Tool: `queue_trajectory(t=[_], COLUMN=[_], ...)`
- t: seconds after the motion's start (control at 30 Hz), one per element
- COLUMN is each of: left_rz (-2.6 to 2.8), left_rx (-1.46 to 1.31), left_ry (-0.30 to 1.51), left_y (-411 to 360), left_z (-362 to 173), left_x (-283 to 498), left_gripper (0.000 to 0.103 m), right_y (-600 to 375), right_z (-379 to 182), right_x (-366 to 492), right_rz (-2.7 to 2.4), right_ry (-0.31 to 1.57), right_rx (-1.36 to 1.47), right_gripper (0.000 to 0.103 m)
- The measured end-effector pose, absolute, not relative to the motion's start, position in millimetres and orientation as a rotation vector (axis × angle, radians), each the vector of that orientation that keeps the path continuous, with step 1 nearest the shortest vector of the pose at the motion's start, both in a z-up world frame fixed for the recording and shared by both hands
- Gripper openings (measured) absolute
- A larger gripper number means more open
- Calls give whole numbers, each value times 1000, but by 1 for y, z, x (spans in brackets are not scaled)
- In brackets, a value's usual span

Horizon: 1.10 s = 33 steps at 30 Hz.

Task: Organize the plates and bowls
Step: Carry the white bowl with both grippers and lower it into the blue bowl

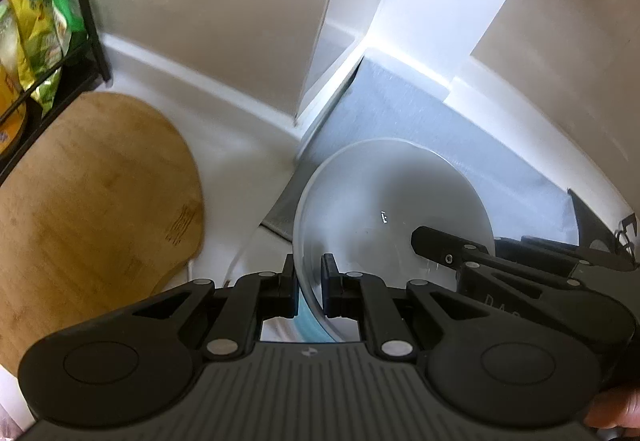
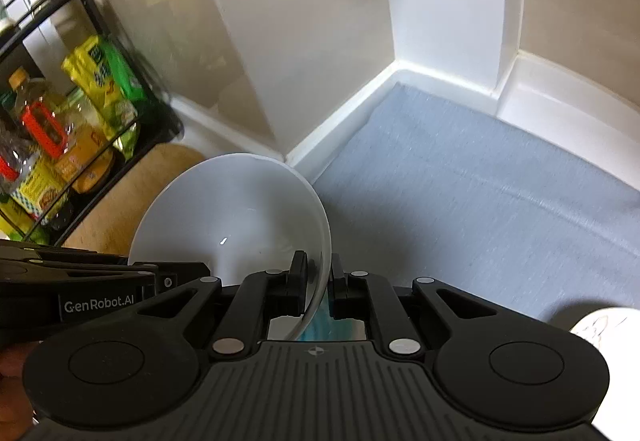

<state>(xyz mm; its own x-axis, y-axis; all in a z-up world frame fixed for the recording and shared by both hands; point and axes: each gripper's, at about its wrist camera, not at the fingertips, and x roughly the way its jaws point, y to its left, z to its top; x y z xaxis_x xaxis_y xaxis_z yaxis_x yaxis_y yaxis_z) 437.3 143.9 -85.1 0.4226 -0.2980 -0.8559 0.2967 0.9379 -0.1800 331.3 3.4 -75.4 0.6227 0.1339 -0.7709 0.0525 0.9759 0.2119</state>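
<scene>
A white bowl (image 1: 384, 209) with a pale blue outside is held in the air by both grippers. My left gripper (image 1: 308, 273) is shut on its left rim. My right gripper (image 2: 319, 273) is shut on its right rim, and the bowl (image 2: 236, 213) fills the middle of the right wrist view. The right gripper also shows in the left wrist view (image 1: 480, 261), reaching in from the right. The left gripper shows in the right wrist view (image 2: 100, 281) at the left. The bowl hangs above the edge of a blue-grey mat (image 2: 460, 181).
A round wooden board (image 1: 92, 201) lies on the white counter at the left. A black wire rack (image 2: 80, 113) with oil bottles and yellow-green packets stands behind it. A white wall column (image 2: 448, 1) meets the mat's far corner. A white dish edge (image 2: 604, 325) shows at lower right.
</scene>
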Motion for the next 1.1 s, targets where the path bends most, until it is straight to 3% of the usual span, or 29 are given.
queue_trajectory(t=[1.1], left_rz=[-426], left_rx=[43], left_ry=[1117], left_y=[149], left_z=[-110], left_x=[426], left_gripper=[12], right_y=[3], right_z=[-99], right_x=[317], right_rz=[54], right_ry=[993], right_rx=[273], right_gripper=[11])
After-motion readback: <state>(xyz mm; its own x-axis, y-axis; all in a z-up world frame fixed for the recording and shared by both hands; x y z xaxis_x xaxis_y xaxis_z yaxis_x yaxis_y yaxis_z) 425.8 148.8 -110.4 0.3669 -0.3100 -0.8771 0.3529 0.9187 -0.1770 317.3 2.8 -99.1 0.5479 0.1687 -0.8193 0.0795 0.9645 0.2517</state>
